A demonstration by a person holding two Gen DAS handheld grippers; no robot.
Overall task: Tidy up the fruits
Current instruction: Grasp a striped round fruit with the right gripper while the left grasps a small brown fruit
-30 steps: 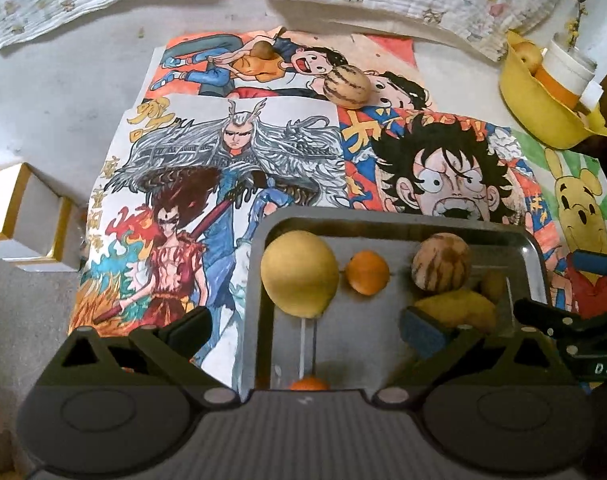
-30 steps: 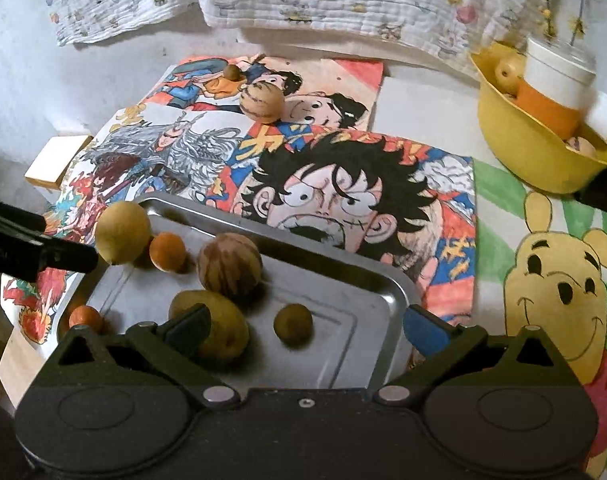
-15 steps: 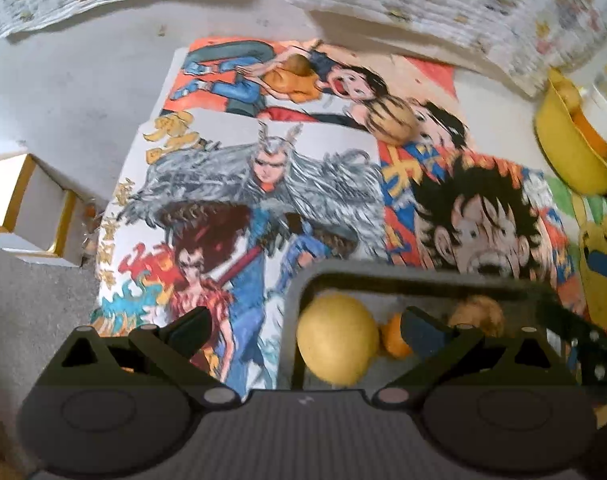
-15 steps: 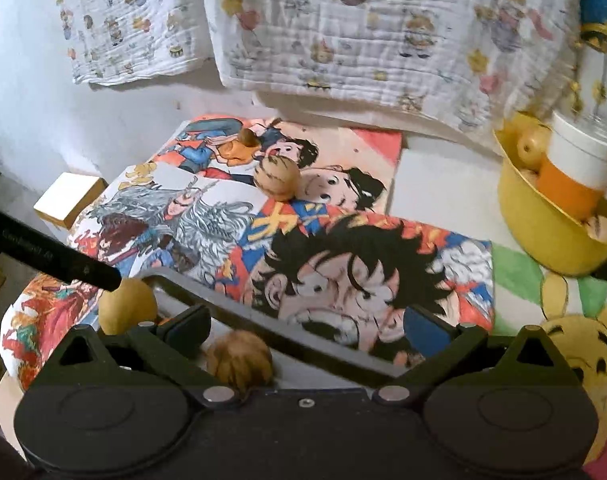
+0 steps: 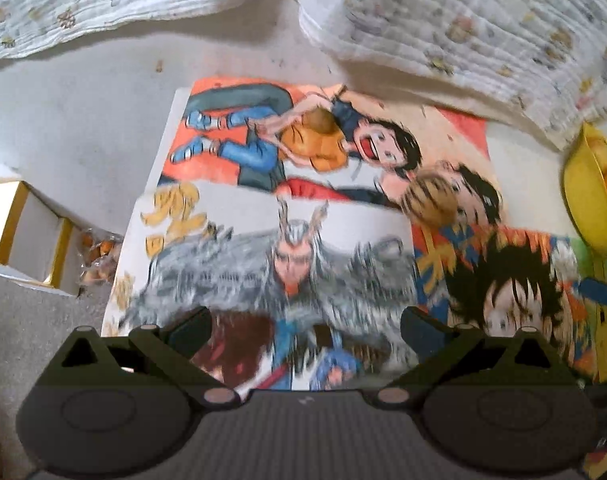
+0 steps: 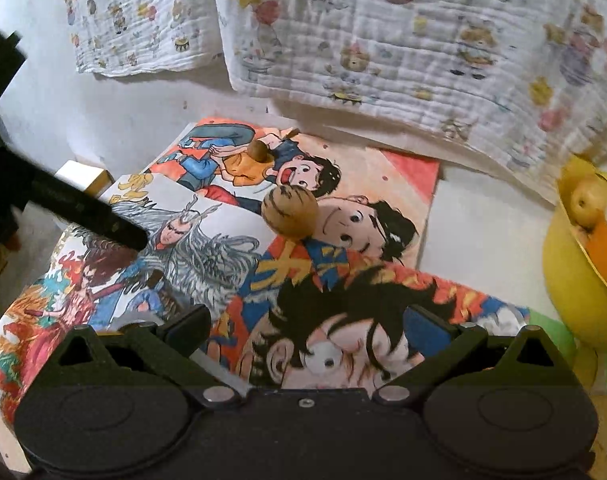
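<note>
A striped tan melon [image 6: 289,214] lies on the cartoon posters [image 6: 231,248] at the back; it also shows blurred in the left wrist view [image 5: 429,202]. A small brown fruit [image 6: 260,150] lies farther back, also in the left wrist view [image 5: 319,122]. Only a sliver of the metal tray's rim [image 6: 215,368] shows under my right gripper. My left gripper [image 5: 305,326] is open and empty above the posters. My right gripper [image 6: 309,320] is open and empty. The left gripper's finger [image 6: 83,212] crosses the right wrist view at left.
A yellow bowl [image 6: 575,280] with a yellow fruit [image 6: 589,198] and an orange cup stands at the right. A white box with gold edges [image 5: 27,236] sits left of the posters. Patterned cloths [image 6: 383,32] hang at the back.
Both grippers have risen and tilted up and away from the tray. The tray and its fruits have dropped out of view below the grippers. The loose fruits have not moved.
</note>
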